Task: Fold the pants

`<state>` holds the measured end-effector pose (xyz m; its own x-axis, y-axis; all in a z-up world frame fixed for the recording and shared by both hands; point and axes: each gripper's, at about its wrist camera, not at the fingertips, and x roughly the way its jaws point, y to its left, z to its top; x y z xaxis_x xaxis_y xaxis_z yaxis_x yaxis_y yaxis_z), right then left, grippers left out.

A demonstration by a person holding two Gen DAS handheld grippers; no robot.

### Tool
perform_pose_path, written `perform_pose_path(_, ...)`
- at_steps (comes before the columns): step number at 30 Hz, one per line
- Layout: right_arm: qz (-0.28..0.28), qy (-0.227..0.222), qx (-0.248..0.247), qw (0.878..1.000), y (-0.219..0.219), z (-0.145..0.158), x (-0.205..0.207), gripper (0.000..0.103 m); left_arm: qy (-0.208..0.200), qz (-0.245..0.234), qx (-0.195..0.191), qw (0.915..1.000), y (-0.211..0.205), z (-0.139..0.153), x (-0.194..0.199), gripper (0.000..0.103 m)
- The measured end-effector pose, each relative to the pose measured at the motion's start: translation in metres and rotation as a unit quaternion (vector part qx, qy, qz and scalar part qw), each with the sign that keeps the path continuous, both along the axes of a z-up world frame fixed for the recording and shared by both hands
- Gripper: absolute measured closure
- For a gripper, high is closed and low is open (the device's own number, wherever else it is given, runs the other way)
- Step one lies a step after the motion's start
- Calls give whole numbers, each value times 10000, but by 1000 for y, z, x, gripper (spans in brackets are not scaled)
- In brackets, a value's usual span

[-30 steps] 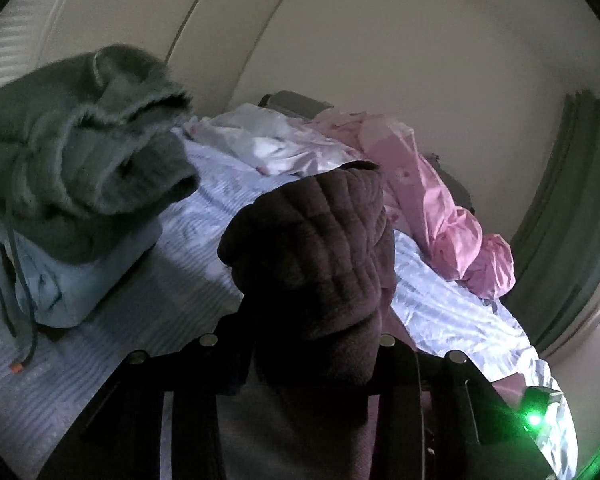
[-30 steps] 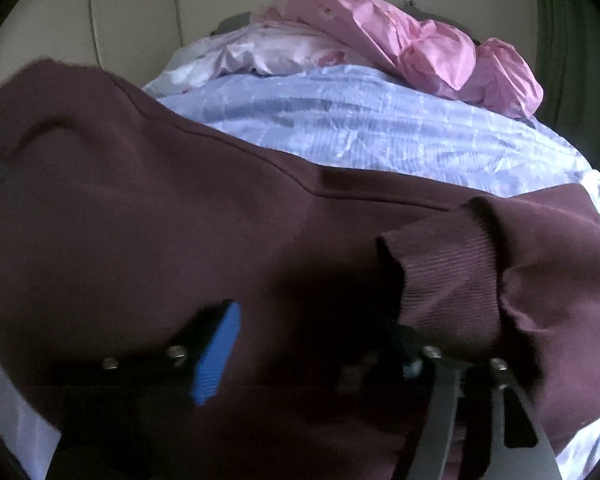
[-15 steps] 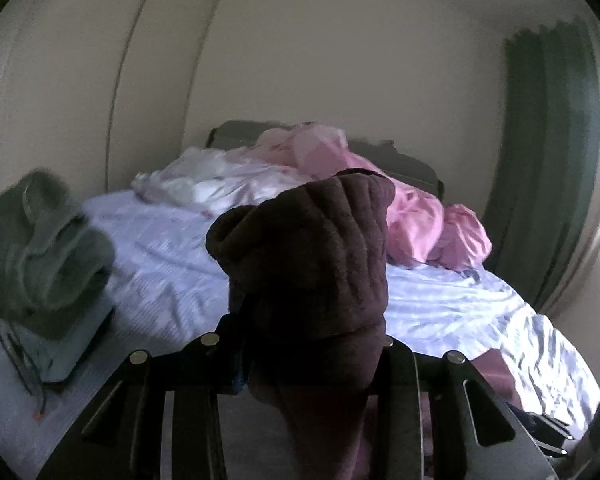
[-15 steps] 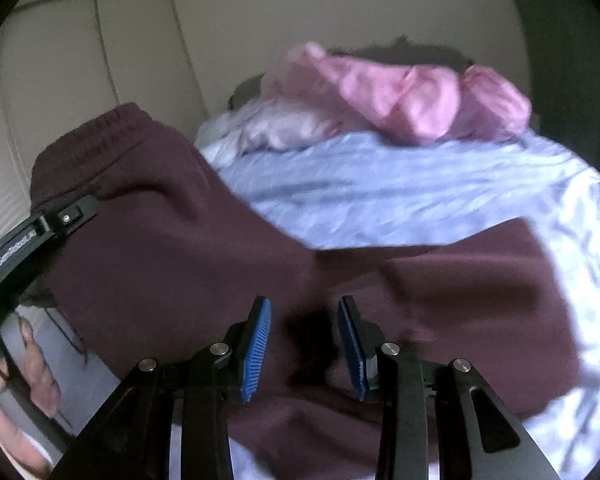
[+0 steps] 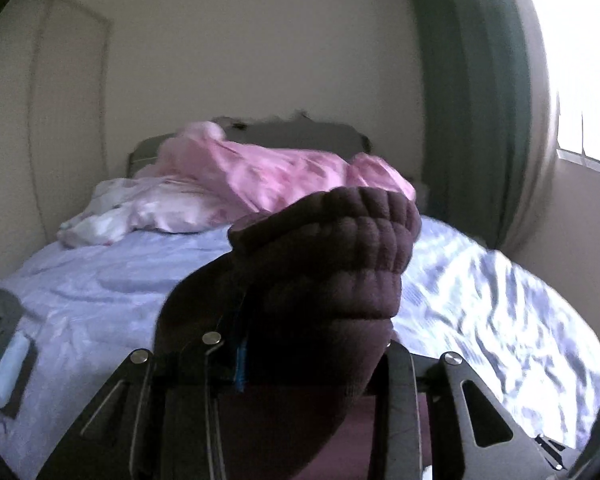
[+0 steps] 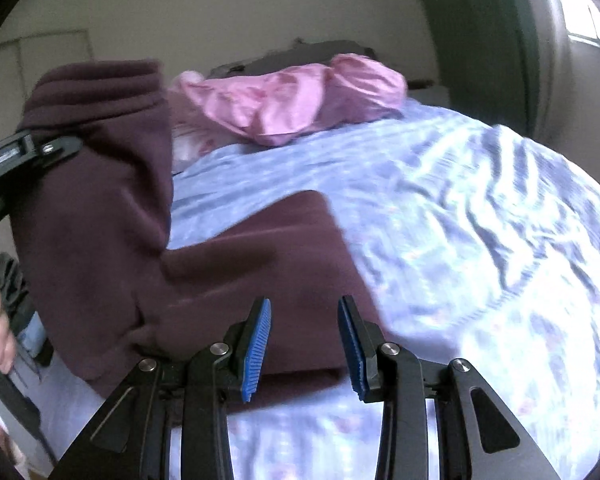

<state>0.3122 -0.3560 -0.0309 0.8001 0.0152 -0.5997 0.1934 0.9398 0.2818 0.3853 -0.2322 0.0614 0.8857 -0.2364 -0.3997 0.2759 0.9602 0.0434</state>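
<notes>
The maroon pants point(image 6: 100, 208) hang from my left gripper point(image 5: 312, 352), which is shut on their ribbed waistband point(image 5: 340, 248). The waistband fills the space between the left fingers and hides the pads. In the right wrist view the left gripper point(image 6: 28, 152) shows at the left edge, lifting the waistband while the folded lower part of the pants point(image 6: 268, 264) rests on the bed. My right gripper point(image 6: 304, 344) is open and empty, its blue pads point(image 6: 256, 344) just above the near edge of the pants.
The bed has a pale blue striped sheet point(image 6: 460, 220). A pink duvet point(image 5: 268, 172) and white bedding point(image 5: 140, 208) are heaped at the head. A stack of folded grey and light blue clothes point(image 5: 0, 332) lies at the left. Green curtain point(image 5: 468, 112) and window are at right.
The right gripper let go of the pants, opened and drew back. The left gripper lifted the waistband and swung right, so the folded stack slid to the left edge.
</notes>
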Motion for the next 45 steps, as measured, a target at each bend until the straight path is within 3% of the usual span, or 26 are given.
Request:
perform_pose_path(5,-402,149,176,9989,-45,-23,-20,66,59,-385,945,9948,-81,-50,-11,70)
perform_pose_path(9,-718,359,200,9966,-76,-44,-32,66,-343,-605,1936,9786,-121,-97,-38,70)
perform_pose_path(12,-938,430,132,9946,-95,-49,-40,66,-559,-649,2264,9703,-129,-114,-48,69)
perform_pose_path(17,-1284,411,106,9908,-119,-35,-46,61,-396,-470,2013,9776,-114,-96,-51,66)
perform_pose_path(20,-1434,265,11,9893,-127,-17,-49,44,-263,-410,1733,9837,-91,-80,-57,63)
perform_pose_path(24,-1458,-119,-178,9891,-125,19,-53,36,-98,-432,1517,9874,-67,-73,-68,56)
perform_pose_path(27,-1340,-375,-349,9897,-112,48,-52,30,121,-339,1355,9901,-49,-77,-72,29)
perform_pose_path(32,-1130,-590,-564,9902,-87,71,-44,29,676,-598,1272,9878,-63,-85,-42,29)
perform_pose_path(34,-1096,-556,-651,9903,-79,72,-43,29,723,-660,1252,9873,-71,-82,-37,29)
perform_pose_path(40,-1236,-433,-709,9889,-87,71,-55,29,955,-274,1065,9893,-58,-82,-51,28)
perform_pose_path(42,-1259,-410,-680,9889,-89,71,-58,29,965,-148,1193,9880,-59,-86,-58,22)
perform_pose_path(43,-1260,-424,-673,9888,-88,72,-59,29,873,-68,1436,9858,-63,-87,-63,18)
perform_pose_path(45,-1242,-422,-713,9888,-84,72,-61,29,379,70,1811,9827,-71,-83,-83,13)
